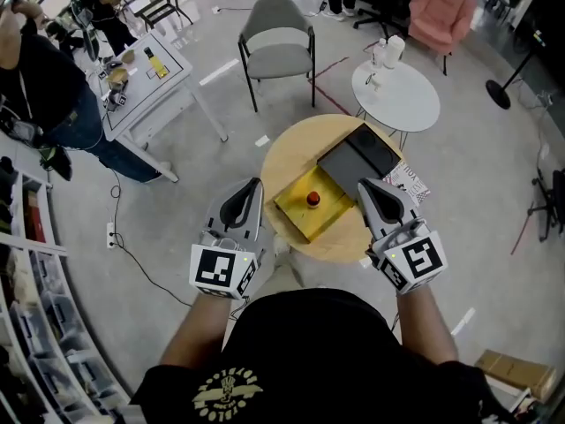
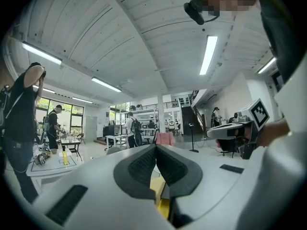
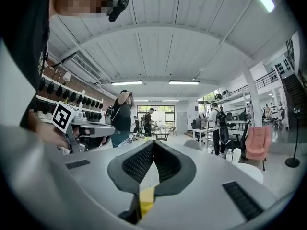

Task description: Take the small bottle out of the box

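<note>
A round wooden table (image 1: 291, 148) stands on a grey floor (image 1: 203, 175), in the middle of the head view. On it lies an open yellow box (image 1: 296, 212), and a dark flat lid (image 1: 357, 159) touches the box at its 1 o'clock side. The small bottle (image 1: 312, 199), with a red-orange cap, stands inside the box, near the middle. A printed sheet (image 1: 409, 184) lies at the 3 o'clock edge of the table.

Seen from this table, a grey chair (image 1: 278, 38) is at 11 o'clock and a white round table (image 1: 410, 104) at 1 o'clock. A pink armchair (image 1: 439, 16) is beyond that one. A white work table (image 1: 150, 87) with people beside it is at 10 o'clock.

The left gripper (image 1: 254, 185) is at the wooden table's 9 o'clock edge. The right gripper (image 1: 365, 186) is over the table at the 3 o'clock side of the box. Neither touches the bottle.

Only the head view shows the bottle. The two gripper views look level across the room. Each shows its own pads pressed together with nothing between them, so both claws are fully closed and empty. Below the pads only a strip of yellow is seen. The left gripper view adds long ceiling lamps (image 2: 208, 54) and the right gripper at 3 o'clock. The right gripper view adds the left gripper at 9 o'clock and two white bottles (image 3: 232, 155) on the white round table at 4 o'clock.
</note>
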Action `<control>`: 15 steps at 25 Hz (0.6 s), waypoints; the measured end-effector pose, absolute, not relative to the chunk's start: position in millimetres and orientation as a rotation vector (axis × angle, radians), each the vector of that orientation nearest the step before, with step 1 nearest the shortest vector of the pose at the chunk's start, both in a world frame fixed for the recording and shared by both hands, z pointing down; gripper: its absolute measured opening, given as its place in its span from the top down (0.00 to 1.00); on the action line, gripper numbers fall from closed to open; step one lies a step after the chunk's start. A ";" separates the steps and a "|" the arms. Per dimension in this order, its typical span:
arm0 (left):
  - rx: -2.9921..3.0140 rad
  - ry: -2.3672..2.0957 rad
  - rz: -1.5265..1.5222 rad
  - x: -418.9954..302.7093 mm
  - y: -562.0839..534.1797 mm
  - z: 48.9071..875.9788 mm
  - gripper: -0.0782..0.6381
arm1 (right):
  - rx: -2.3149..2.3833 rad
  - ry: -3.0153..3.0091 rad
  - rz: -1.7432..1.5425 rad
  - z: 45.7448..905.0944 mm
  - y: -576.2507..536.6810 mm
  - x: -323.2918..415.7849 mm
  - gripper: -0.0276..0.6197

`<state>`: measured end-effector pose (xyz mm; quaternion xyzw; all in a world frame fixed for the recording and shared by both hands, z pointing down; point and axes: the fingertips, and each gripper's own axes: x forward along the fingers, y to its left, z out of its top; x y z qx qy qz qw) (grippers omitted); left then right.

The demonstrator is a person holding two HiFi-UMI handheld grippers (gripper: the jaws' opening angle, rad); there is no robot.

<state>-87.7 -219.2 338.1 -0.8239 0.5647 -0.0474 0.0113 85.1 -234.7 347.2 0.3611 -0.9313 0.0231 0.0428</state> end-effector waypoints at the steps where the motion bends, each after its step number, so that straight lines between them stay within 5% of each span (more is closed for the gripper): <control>1: -2.575 1.752 -0.149 -88.3 -224.6 338.2 0.87 | 1.117 -2.845 0.068 347.3 -238.9 84.9 0.94; 15: -2.661 1.628 -0.237 -84.2 -291.4 367.9 0.87 | 1.189 -2.772 0.076 378.1 -293.4 78.4 0.94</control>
